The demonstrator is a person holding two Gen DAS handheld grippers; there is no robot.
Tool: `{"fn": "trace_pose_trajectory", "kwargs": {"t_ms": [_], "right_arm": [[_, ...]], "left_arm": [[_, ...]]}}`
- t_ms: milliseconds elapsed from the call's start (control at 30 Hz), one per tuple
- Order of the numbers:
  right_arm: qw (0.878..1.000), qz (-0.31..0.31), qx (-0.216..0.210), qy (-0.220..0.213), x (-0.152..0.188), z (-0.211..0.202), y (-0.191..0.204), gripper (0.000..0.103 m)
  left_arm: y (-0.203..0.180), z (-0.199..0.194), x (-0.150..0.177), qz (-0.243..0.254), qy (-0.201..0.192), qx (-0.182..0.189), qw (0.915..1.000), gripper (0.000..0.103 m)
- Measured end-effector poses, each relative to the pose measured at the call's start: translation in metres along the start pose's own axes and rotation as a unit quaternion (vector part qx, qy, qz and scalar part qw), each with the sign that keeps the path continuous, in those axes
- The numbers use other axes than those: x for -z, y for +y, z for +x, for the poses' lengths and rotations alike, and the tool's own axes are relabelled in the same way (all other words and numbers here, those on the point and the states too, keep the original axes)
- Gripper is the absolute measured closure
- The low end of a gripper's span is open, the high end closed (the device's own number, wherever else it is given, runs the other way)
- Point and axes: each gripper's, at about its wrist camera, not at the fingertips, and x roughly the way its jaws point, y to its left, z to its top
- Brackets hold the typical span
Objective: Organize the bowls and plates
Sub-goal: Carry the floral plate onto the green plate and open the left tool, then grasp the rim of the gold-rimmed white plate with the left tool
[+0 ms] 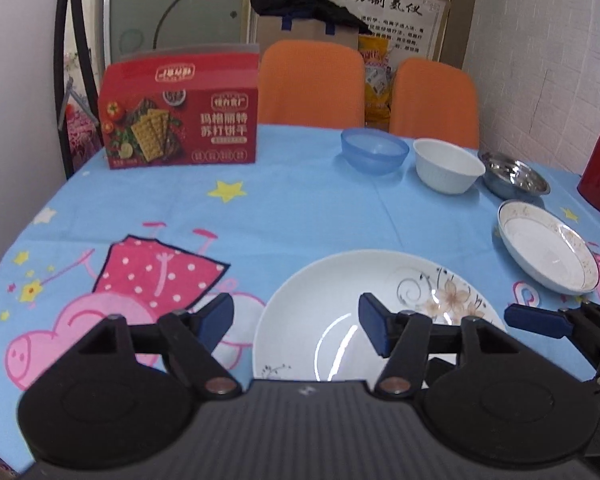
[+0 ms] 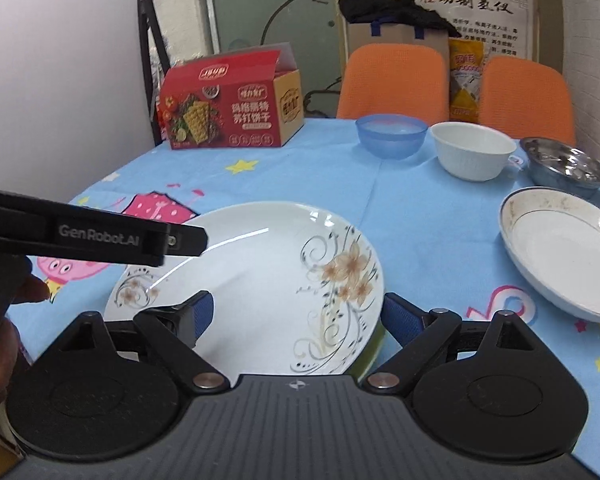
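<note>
Hovering agape, left gripper (image 1: 296,322) and right gripper (image 2: 296,318) flanking floral plate (image 2: 260,280); blue tablecloth (image 1: 300,208) lying bare leftward.

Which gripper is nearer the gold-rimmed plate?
Right. The right gripper sits over the floral plate, with the gold-rimmed plate just to its right. The left gripper is farther left, over that floral plate's left side.
</note>
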Motion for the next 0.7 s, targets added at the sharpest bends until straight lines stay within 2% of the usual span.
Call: {"fn": "trace_pose_trajectory", "kwargs": {"t_ms": [100, 233, 267, 333, 433, 700], "right_arm": [[0.999, -0.020, 0.014, -0.020, -0.002, -0.014, 0.001, 0.000], [0.998, -0.014, 0.024, -0.047, 0.000, -0.030, -0.010, 0.000], [0.998, -0.009, 0.032, -0.050, 0.000, -0.033, -0.016, 0.000], [0.997, 0.005, 0.051, -0.054, -0.002, -0.038, -0.031, 0.000], [0.994, 0.034, 0.083, -0.058, -0.003, -0.047, -0.059, 0.000], [0.979, 0.104, 0.166, -0.056, 0.002, -0.062, -0.136, 0.000]], "left_arm": [[0.001, -0.003, -0.012, -0.010, -0.015, 0.001, 0.9998, 0.041], [-0.007, 0.000, -0.021, -0.010, -0.015, 0.009, 0.9998, 0.040], [-0.011, 0.001, -0.023, -0.008, -0.013, 0.016, 0.9997, 0.037], [-0.022, 0.004, -0.024, -0.002, -0.007, 0.030, 0.9995, 0.031], [-0.043, 0.009, -0.025, 0.014, -0.003, 0.049, 0.9987, 0.029], [-0.105, 0.044, -0.033, 0.039, 0.046, 0.107, 0.9925, 0.029]]}}
